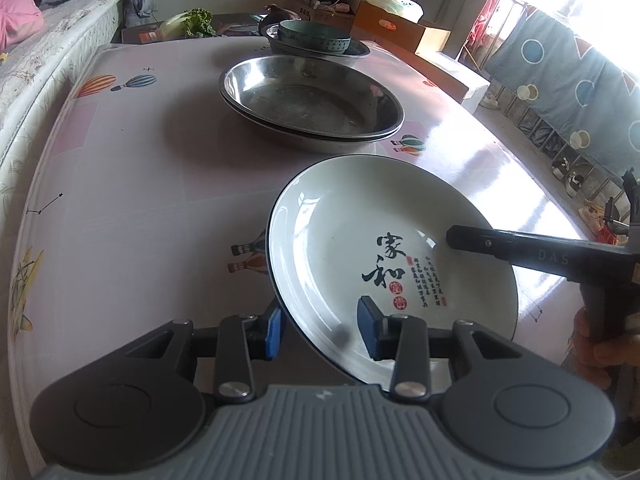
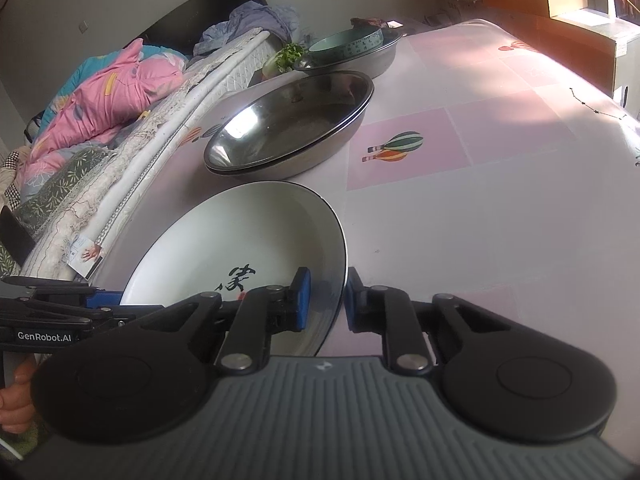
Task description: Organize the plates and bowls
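Observation:
A white plate with a black rim and black calligraphy point(image 1: 360, 240) sits tilted above the table. My left gripper point(image 1: 320, 330) straddles its near-left rim with the jaws apart, one blue pad under and one over. My right gripper point(image 2: 326, 300) straddles the plate point(image 2: 240, 248) at its right rim, pads close on either side of it. The right gripper also shows in the left wrist view as a black finger point(image 1: 520, 250) lying over the plate. Two stacked steel plates point(image 1: 312, 104) point(image 2: 288, 132) lie beyond. A teal bowl point(image 1: 314, 36) point(image 2: 348, 44) sits in a steel basin farther back.
The table point(image 1: 140, 200) has a pink cloth with balloon prints. A bed with bedding point(image 2: 100, 100) runs along its left side. Cardboard boxes point(image 1: 400, 28) and greens point(image 1: 196, 22) lie past the far edge. A shelf with a curtain point(image 1: 568, 76) stands at the right.

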Demonstrator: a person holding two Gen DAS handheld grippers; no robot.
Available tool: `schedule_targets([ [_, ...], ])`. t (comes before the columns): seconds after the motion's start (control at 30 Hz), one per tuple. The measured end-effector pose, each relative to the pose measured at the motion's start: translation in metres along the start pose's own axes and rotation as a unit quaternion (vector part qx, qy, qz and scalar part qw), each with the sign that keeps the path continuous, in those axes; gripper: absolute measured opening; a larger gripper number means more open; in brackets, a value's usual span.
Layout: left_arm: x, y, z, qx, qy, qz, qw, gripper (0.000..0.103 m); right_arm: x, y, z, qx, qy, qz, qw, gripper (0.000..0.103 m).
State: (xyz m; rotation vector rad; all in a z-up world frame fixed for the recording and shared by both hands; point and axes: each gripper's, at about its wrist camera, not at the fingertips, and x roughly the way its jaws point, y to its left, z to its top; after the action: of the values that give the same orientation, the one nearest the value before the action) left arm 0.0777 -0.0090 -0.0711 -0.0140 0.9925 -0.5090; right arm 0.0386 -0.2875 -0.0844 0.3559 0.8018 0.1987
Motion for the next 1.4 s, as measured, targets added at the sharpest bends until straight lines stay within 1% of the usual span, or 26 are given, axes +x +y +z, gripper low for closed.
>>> schedule_targets([
  [0.17, 0.002, 0.000, -0.001, 0.000, 0.001, -0.002, 1.0000, 0.039, 0.000, -0.001, 0.000, 0.002, 0.001, -0.001, 1.000, 0.016],
  [0.3, 0.005, -0.007, -0.001, 0.025, -0.001, 0.018, 0.9995, 0.039, -0.004, -0.002, -0.003, 0.005, 0.002, 0.000, 1.000, 0.016],
  [0.43, 0.007, -0.011, -0.001, 0.038, -0.003, 0.025, 0.9990, 0.044, -0.006, -0.001, -0.008, 0.006, 0.000, -0.002, 1.000, 0.016],
  [0.53, 0.008, -0.013, -0.001, 0.041, -0.003, 0.028, 0.9988, 0.046, -0.006, 0.004, -0.009, -0.005, -0.004, -0.012, 1.000, 0.017],
  [0.67, 0.009, -0.016, 0.001, 0.045, -0.005, 0.038, 0.9983, 0.048, -0.007, 0.009, -0.010, -0.020, -0.008, -0.023, 1.000, 0.019],
  [0.83, 0.012, -0.015, 0.006, 0.037, -0.003, 0.036, 0.9987, 0.048, -0.003, 0.007, -0.005, -0.012, -0.011, -0.026, 1.000, 0.019],
  [1.03, 0.012, -0.017, 0.006, 0.043, -0.004, 0.039, 0.9983, 0.048, 0.002, 0.004, 0.000, -0.011, -0.014, -0.025, 1.000, 0.019],
  [1.27, 0.014, -0.019, 0.006, 0.044, -0.002, 0.039, 0.9983, 0.054, 0.003, 0.005, -0.001, -0.014, -0.017, -0.024, 0.999, 0.020],
  [1.4, 0.014, -0.019, 0.007, 0.043, -0.001, 0.039, 0.9983, 0.055, 0.003, 0.005, -0.001, -0.014, -0.017, -0.025, 0.999, 0.020],
])
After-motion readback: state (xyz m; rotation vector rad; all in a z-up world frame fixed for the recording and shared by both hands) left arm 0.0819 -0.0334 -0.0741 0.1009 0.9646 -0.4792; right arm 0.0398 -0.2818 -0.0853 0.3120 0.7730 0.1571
